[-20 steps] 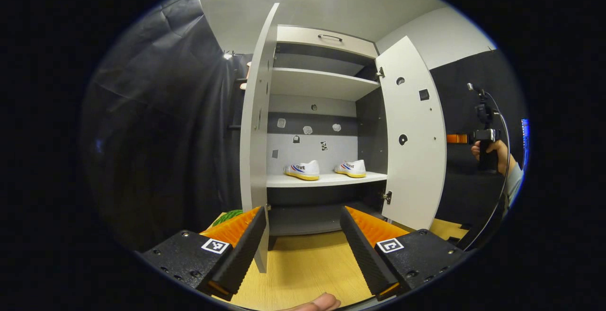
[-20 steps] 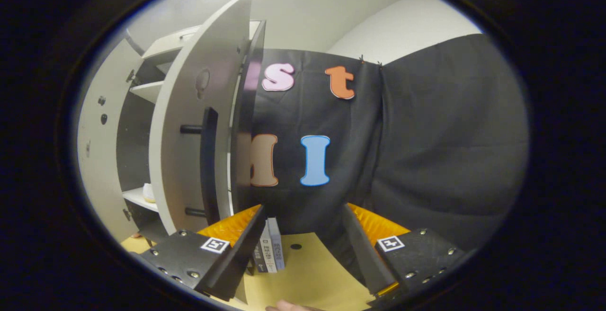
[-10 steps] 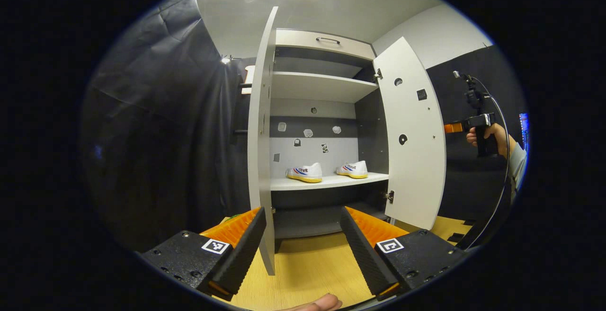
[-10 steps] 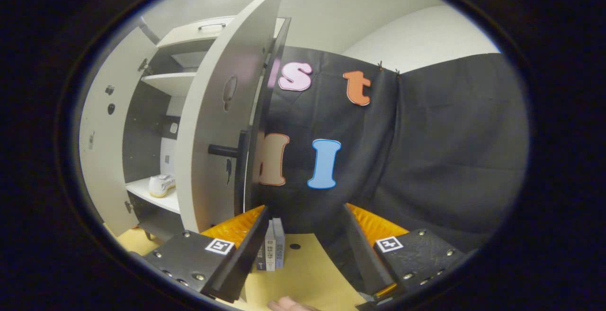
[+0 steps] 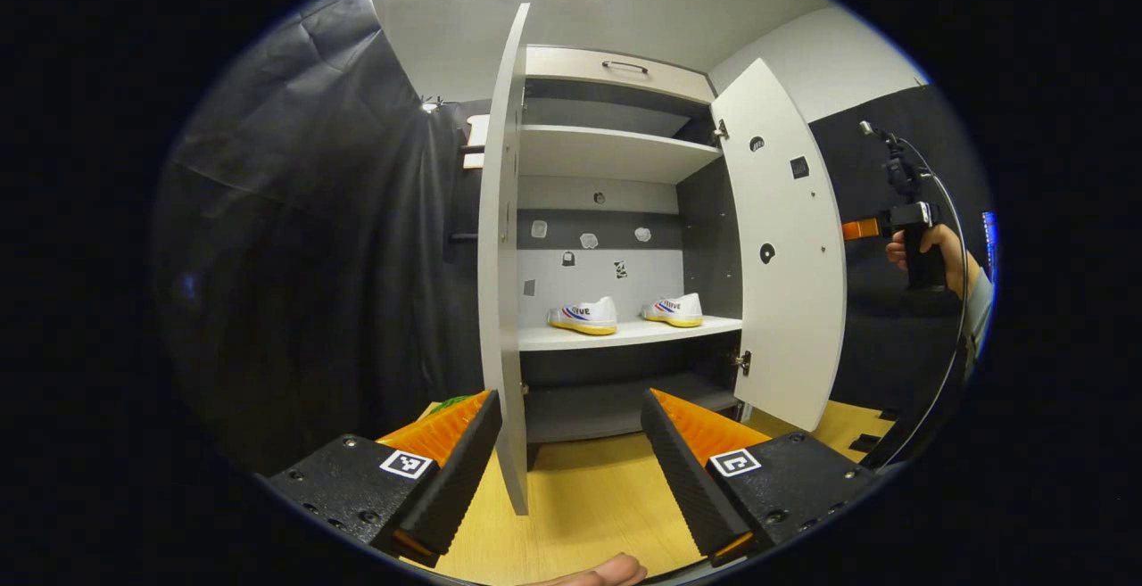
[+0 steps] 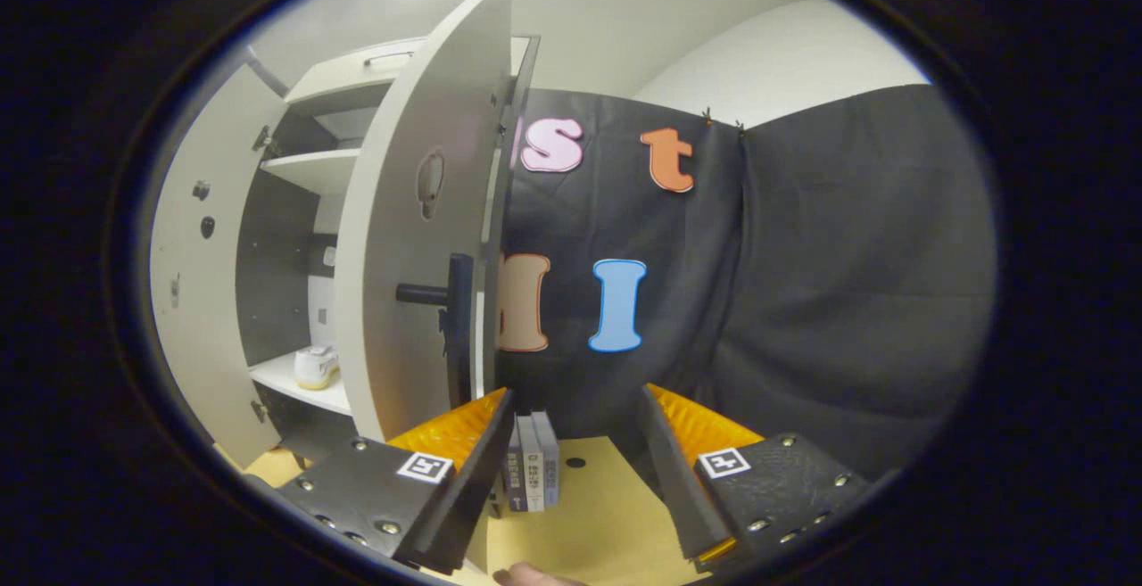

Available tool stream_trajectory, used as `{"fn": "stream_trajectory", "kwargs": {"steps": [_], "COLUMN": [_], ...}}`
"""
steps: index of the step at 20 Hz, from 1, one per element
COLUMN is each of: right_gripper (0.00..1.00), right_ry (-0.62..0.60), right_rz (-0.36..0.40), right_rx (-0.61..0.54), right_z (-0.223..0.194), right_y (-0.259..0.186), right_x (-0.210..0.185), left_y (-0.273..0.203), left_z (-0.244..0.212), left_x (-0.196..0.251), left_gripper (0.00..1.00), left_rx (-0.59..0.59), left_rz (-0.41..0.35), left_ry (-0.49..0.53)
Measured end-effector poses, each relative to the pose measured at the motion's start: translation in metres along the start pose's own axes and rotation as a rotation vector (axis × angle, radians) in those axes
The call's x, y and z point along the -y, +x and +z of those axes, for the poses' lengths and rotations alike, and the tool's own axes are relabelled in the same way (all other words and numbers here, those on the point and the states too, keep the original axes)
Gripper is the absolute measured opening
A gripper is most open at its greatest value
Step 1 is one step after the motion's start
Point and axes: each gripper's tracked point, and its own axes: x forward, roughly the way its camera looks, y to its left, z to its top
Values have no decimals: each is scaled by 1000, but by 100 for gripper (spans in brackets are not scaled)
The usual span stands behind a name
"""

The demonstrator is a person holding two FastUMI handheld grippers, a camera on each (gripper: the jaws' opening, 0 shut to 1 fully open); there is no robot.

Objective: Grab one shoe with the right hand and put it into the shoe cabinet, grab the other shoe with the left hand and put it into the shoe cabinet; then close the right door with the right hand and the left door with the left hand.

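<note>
In the left gripper view, going left to right, the left door (image 5: pixel 501 301) of the shoe cabinet (image 5: pixel 616 158) stands swung out, seen nearly edge-on just ahead of the left gripper (image 5: pixel 566 470), whose fingers are apart with nothing between them. Behind it, both shoes (image 5: pixel 584 315) sit side by side on the middle shelf (image 5: pixel 624 334), one near the shelf's left half and the other (image 5: pixel 674 309) toward its right end, so the loading part looks done and the doors remain. The right door (image 5: pixel 785 247) hangs open too, and past its outer face a hand (image 5: pixel 928 251) holds the right gripper level, pointing at that door. In the right gripper view the right gripper (image 6: pixel 571 470) is spread wide and empty, with the door's dark bar handle (image 6: pixel 457 318) up and to the left of its fingers, not yet touched. The doors are stiff flat panels on hinges, probably light to swing; a push on the outer face near the free edge, or against the handle, should carry each one round, and a gentle finish would stop it bouncing back off the frame.
</note>
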Motion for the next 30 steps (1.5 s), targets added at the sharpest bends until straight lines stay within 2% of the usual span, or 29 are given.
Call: {"fn": "stream_trajectory", "kwargs": {"steps": [2, 4, 7, 11, 13, 16, 18, 19, 21, 24, 28, 30], "right_gripper": [85, 82, 82, 85, 82, 86, 93, 99, 98, 99, 98, 98], "right_ry": [-12, -23, -12, 58, 54, 45, 33, 30, 31, 6, 6, 12], "right_rz": [-17, -18, 27, 86, 120, 157, 207, 208, 188, 199, 114, 114], "right_rx": [8, 27, 27, 18, 27, 44, 35, 31, 34, 62, 89, 109], "right_z": [3, 4, 4, 9, 10, 9, 0, -3, -8, -13, -19, -18], "right_y": [-2, -5, -9, -12, -11, -9, -11, -13, -18, -32, -55, -69], "right_x": [-1, -8, -30, -71, -98, -143, -176, -183, -189, -199, -182, -183], "left_y": [-3, -6, -8, 2, 2, -3, -6, -11, -14, -12, -6, -5], "left_z": [3, 5, 8, 6, 6, 9, 8, 7, 7, 9, 6, 6], "left_x": [-3, -6, -8, -11, -16, -29, -39, -44, -58, -75, -86, -93], "left_gripper": [97, 97, 97, 97, 96, 97, 97, 97, 97, 97, 97, 98], "left_rx": [13, 20, 26, 16, 12, 14, -5, -11, -21, -20, -25, -27], "left_rz": [4, 7, 9, 9, 16, 42, 65, 74, 96, 123, 144, 152], "left_ry": [-4, -9, -13, -17, -17, -16, -22, -25, -33, -44, -48, -53]}}
